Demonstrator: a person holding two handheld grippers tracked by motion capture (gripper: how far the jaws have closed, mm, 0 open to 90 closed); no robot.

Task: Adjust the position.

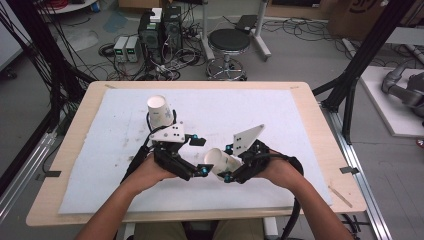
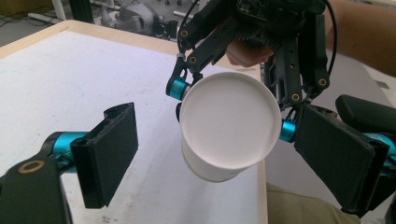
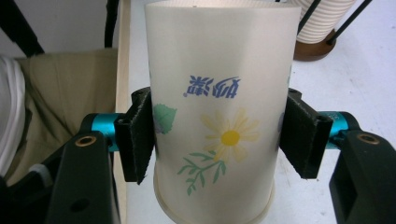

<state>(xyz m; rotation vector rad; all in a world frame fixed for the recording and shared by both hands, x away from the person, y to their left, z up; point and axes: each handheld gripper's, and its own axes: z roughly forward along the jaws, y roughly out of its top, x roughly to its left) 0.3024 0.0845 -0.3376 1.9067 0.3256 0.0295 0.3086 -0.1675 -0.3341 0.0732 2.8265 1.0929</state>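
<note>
You worked in a robotics laboratory, not a home or shop. Your bench (image 1: 310, 125) was a plain wooden top under a stained white mat (image 1: 250, 110), framed by black aluminium rig posts (image 1: 367, 47). Behind it, the bare concrete floor (image 1: 300, 55) carried loose cables (image 1: 170, 65), computer towers (image 1: 160, 30), small power units (image 1: 126, 48) and a round black stool (image 1: 228, 42). A grey robot arm (image 1: 405, 87) lay at the right edge.
</note>
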